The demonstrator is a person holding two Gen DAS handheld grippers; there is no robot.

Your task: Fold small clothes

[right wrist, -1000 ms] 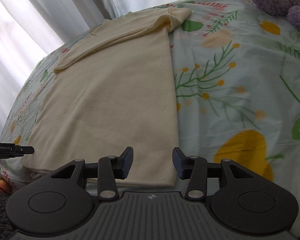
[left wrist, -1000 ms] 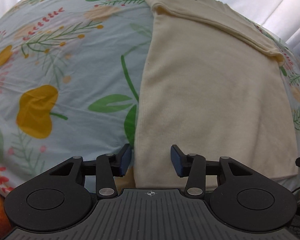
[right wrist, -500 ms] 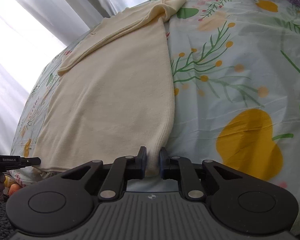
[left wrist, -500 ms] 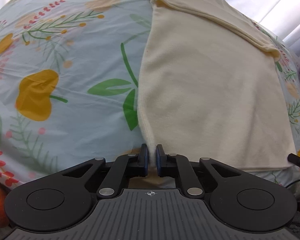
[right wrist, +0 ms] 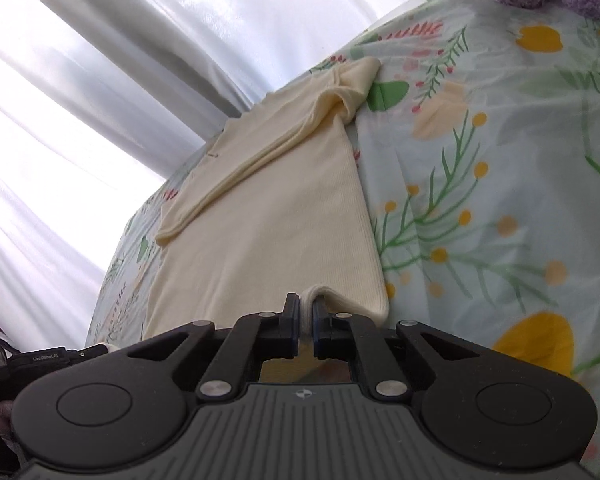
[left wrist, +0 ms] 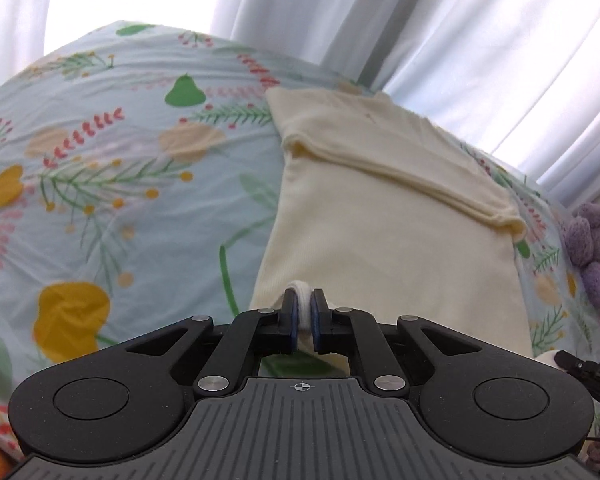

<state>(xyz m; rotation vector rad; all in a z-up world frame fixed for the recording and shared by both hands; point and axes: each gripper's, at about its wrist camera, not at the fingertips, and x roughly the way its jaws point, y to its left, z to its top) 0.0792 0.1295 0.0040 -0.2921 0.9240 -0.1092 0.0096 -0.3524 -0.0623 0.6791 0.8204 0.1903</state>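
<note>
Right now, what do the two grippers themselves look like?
Both look alike. The left gripper and the right gripper have matte black bodies with ridged grey-black decks, a small white crosshair mark, two round raised discs, silver pivot pins and angular black linkages. Their jaws carry dark blue pads. No sleeve or cable shows clearly.

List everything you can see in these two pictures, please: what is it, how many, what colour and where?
shirt: one, cream, flat on the bed, sleeve folded across its far end, near hem pinched at both corners.
bedsheet: one, pale blue with floral print, under the shirt.
curtains: white, behind the bed.
plush toy: one, purple, beside the shirt at the bed's edge.
left gripper: black, shut on the shirt's hem.
right gripper: black, shut on the shirt's hem.
</note>
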